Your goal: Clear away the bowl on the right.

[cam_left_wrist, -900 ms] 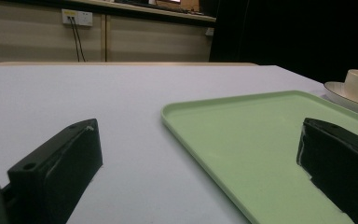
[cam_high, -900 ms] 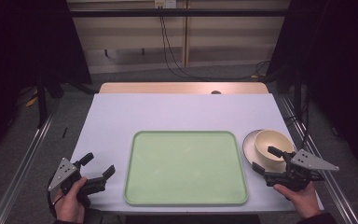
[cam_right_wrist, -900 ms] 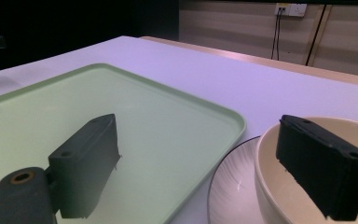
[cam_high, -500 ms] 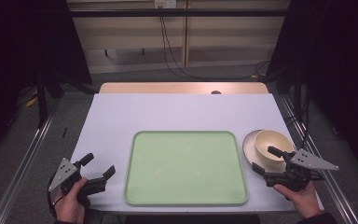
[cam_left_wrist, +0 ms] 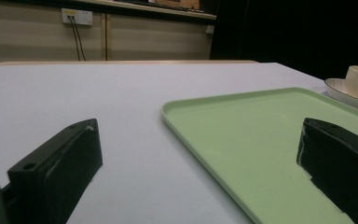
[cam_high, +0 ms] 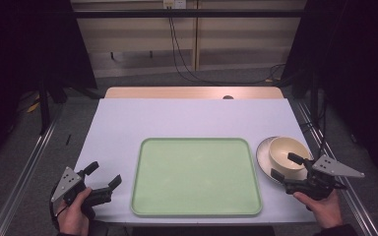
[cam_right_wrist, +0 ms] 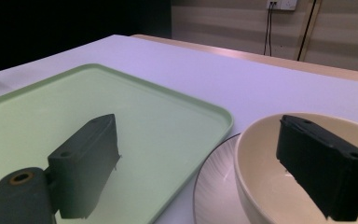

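A pale green tray (cam_high: 197,177) lies bare at the table's near middle. Right of it a cream bowl (cam_high: 288,151) stands on a white plate (cam_high: 263,153). My right gripper (cam_high: 283,165) is open at the bowl's near left side. In the right gripper view (cam_right_wrist: 196,123) one jaw hangs over the bowl (cam_right_wrist: 261,186) and the other over the tray (cam_right_wrist: 74,98), with the bowl's rim between them and untouched. My left gripper (cam_high: 106,173) is open at the tray's near left corner. In the left gripper view (cam_left_wrist: 196,125) its jaws straddle the tray's edge (cam_left_wrist: 261,130) and hold nothing.
A white cover (cam_high: 187,118) spreads over the table, with a wooden strip (cam_high: 192,92) at the far edge. Metal rails (cam_high: 24,172) run along both sides. Cables (cam_high: 177,49) hang down the wall behind. The plate (cam_right_wrist: 214,182) sits close against the tray's right rim.
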Available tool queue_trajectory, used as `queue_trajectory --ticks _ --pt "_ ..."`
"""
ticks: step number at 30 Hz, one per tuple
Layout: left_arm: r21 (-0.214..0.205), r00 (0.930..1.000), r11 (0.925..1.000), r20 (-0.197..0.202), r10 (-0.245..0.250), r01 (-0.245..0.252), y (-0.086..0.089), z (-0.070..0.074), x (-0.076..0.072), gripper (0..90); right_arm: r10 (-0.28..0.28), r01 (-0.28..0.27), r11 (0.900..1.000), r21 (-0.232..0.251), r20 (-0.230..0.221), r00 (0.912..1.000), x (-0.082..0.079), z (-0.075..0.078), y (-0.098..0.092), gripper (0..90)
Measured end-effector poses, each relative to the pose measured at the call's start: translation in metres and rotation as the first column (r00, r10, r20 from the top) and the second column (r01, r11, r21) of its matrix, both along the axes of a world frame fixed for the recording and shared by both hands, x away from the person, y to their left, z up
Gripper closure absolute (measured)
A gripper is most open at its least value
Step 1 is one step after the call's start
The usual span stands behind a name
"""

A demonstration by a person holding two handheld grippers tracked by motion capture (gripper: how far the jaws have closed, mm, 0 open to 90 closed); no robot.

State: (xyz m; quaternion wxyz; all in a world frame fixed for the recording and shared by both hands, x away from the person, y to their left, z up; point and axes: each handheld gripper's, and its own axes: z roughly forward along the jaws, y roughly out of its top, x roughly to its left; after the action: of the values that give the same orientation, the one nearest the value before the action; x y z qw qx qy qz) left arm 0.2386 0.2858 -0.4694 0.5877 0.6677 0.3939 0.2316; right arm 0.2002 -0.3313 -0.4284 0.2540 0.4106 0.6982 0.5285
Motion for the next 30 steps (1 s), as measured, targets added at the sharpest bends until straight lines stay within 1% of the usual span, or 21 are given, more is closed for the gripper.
queue_trajectory --ticks 3,4,7,9,10,12,13,14,17,18,19,20,22,23,25,26,28,30 --pt "0.0 1.0 1.0 0.001 0.0 0.0 0.0 0.0 0.0 0.1 -0.002 0.002 1.0 -0.002 -0.002 1.0 0.0 0.001 -0.002 12.7" --pt "-0.011 1.0 0.9999 0.0 0.003 -0.003 -0.001 0.0 0.0 0.1 -0.009 0.009 1.0 0.0 -0.003 1.0 0.0 0.003 -0.005 12.8" --pt "-0.009 1.0 1.0 0.0 0.003 -0.003 -0.001 0.0 0.0 0.1 -0.012 0.012 0.9999 0.008 -0.011 0.9999 0.0 0.005 -0.008 16.2" --pt "-0.009 1.0 0.9999 0.0 0.004 -0.004 -0.001 0.0 0.0 0.1 -0.016 0.016 0.9999 0.004 -0.014 0.9998 0.0 0.007 -0.011 16.3" --pt "-0.008 1.0 1.0 0.0 0.003 -0.003 -0.001 0.0 0.0 0.1 -0.016 0.016 0.9998 0.011 -0.023 0.9996 0.0 0.008 -0.011 16.3" --pt "-0.009 1.0 1.0 -0.002 0.003 -0.003 -0.001 0.0 0.0 0.1 -0.027 0.027 0.9996 -0.002 -0.025 0.9993 0.0 0.009 -0.015 16.3" --pt "-0.001 1.0 1.0 -0.002 -0.001 0.001 -0.001 0.0 0.0 0.1 -0.032 0.032 0.9995 -0.005 -0.029 0.9991 0.001 0.01 -0.016 16.3" --pt "-0.005 1.0 1.0 0.0 -0.003 0.003 -0.001 0.0 0.001 0.1 -0.041 0.041 0.9991 -0.011 -0.03 0.9987 0.001 0.01 -0.019 16.3" --pt "-0.002 1.0 1.0 0.0 -0.005 0.005 -0.001 0.0 0.001 0.1 -0.047 0.046 0.9989 -0.004 -0.035 0.9983 0.002 0.012 -0.022 16.9" --pt "-0.002 1.0 1.0 0.0 -0.005 0.005 -0.001 0.0 0.001 0.1 -0.052 0.052 0.9987 -0.003 -0.041 0.9978 0.002 0.012 -0.026 17.0" --pt "0.013 0.9999 0.9998 0.0 -0.012 0.012 0.0 0.0 0.001 0.1 -0.053 0.053 0.9986 -0.003 -0.046 0.9975 0.003 0.013 -0.027 17.0" --pt "0.017 1.0 0.9999 -0.001 -0.004 0.004 0.0 0.0 0.001 0.1 -0.058 0.058 0.9983 -0.005 -0.05 0.997 0.003 0.013 -0.029 17.0" --pt "0.001 1.0 1.0 -0.001 0.001 -0.001 -0.001 0.0 0.001 0.1 -0.061 0.061 0.9981 -0.01 -0.055 0.9966 0.004 0.013 -0.031 17.5" --pt "0.0 1.0 1.0 -0.002 0.001 -0.001 -0.001 0.0 0.001 0.1 -0.062 0.061 0.998 -0.013 -0.056 0.9965 0.004 0.013 -0.033 17.5" --pt "0.0 1.0 1.0 -0.003 0.0 0.0 -0.001 0.0 0.001 0.1 -0.065 0.064 0.9978 -0.016 -0.057 0.9963 0.005 0.013 -0.034 17.5" --pt "0.01 1.0 0.9999 -0.001 -0.003 0.003 0.0 0.0 0.001 0.1 -0.067 0.067 0.9977 -0.01 -0.068 0.9954 0.006 0.014 -0.038 18.4" --pt "0.015 1.0 0.9999 -0.002 -0.006 0.006 0.0 0.0 0.001 0.1 -0.07 0.069 0.9975 -0.013 -0.068 0.9952 0.007 0.015 -0.041 18.9" --pt "0.009 1.0 1.0 -0.002 -0.002 0.002 -0.001 0.0 0.001 0.1 -0.074 0.074 0.9972 -0.009 -0.069 0.9948 0.007 0.016 -0.042 18.9"
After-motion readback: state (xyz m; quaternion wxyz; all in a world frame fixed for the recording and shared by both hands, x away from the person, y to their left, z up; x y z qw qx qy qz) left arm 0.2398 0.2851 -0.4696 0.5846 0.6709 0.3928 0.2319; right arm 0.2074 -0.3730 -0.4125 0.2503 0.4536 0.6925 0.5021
